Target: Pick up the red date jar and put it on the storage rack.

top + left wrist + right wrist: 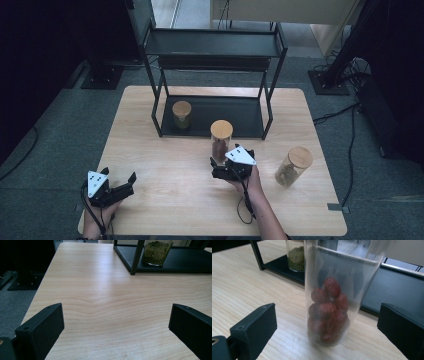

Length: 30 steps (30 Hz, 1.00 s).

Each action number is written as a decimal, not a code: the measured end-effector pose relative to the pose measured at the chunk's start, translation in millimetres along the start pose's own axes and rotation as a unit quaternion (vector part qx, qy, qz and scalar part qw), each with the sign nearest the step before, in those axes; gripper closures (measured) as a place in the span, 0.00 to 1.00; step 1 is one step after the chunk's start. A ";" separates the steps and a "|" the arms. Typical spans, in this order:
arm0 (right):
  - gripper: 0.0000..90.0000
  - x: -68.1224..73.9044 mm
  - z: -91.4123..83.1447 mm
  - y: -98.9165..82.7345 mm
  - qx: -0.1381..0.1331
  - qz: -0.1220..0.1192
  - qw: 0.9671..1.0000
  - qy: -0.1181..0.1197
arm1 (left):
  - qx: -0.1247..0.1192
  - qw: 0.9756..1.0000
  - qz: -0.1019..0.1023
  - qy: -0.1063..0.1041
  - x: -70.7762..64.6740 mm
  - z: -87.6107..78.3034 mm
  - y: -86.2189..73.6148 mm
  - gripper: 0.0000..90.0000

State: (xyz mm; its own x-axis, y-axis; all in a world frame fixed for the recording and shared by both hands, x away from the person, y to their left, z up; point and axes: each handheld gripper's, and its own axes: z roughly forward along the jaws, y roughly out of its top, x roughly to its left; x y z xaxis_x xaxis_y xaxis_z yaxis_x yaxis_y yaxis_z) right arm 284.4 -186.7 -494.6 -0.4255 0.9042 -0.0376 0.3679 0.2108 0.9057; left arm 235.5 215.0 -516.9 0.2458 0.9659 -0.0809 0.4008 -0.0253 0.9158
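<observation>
Right gripper view, right gripper wide open, straddling jar of red fruit, jaws not touching

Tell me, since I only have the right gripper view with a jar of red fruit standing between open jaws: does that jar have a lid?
Observer: Yes, the jar of red fruit has a round wooden lid, seen from the high view.
Operator: Any other jar besides the green one on the rack?
Observer: A third jar stands on the table, on the right gripper's right.
Operator: And the other hand?
Observer: The left gripper sits near the table's front left corner, jaws open, holding nothing.
</observation>
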 end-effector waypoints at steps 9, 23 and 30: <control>0.05 -2.6 7.1 8.8 -0.003 0.006 1.000 -0.002 | 0.000 1.000 -0.001 0.000 0.2 -0.1 0.0 0.00; 0.13 -1.4 27.2 13.5 0.000 0.022 1.000 -0.007 | 0.000 1.000 -0.005 -0.003 1.0 -0.2 0.0 0.00; 0.22 -3.7 32.9 15.4 -0.008 0.046 0.999 -0.020 | -0.001 1.000 -0.005 -0.004 1.3 -0.3 -0.1 0.00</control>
State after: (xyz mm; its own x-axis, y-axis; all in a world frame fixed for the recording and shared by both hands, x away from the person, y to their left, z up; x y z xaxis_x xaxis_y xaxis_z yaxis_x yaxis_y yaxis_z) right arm 318.8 -174.6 -494.5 -0.3566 0.9338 0.0292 0.3910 0.1207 0.9125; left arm 235.6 216.4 -517.0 0.2485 0.9641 -0.0937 0.4010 -0.0143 0.9160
